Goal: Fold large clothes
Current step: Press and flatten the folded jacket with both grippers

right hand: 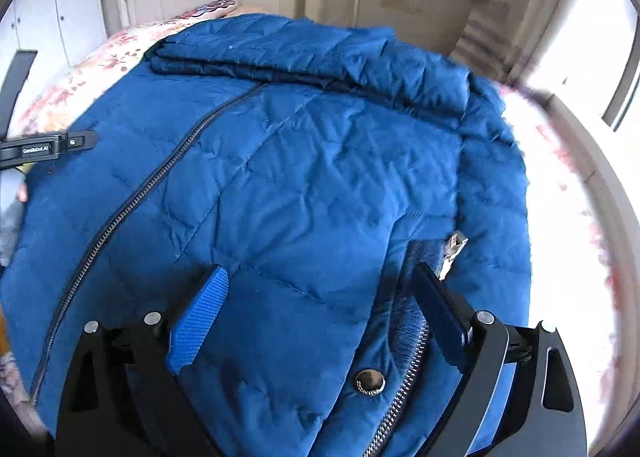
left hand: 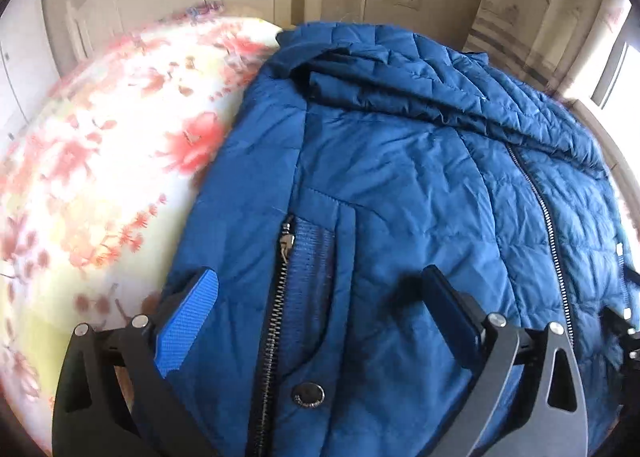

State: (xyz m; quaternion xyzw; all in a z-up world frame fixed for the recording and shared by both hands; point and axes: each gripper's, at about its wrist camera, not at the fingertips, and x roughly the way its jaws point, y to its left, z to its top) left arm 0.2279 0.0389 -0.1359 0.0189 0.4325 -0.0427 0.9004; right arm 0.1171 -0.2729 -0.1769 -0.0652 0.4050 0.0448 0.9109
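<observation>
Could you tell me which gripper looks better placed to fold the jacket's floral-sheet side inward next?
Probably the left gripper: its open jaws hover beside the jacket edge bordering the floral sheet.

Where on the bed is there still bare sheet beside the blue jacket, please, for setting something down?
Bare floral sheet lies along the jacket's pocket-zipper edge beside the left gripper, up to the headboard. A narrower strip borders the jacket's other side by the right gripper. The middle is all jacket.

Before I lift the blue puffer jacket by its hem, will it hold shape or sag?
Likely sag: the quilted jacket lies soft and creased on the floral bed cover. Its smooth shell may slip between fingers. Probably light for its bulk.
</observation>
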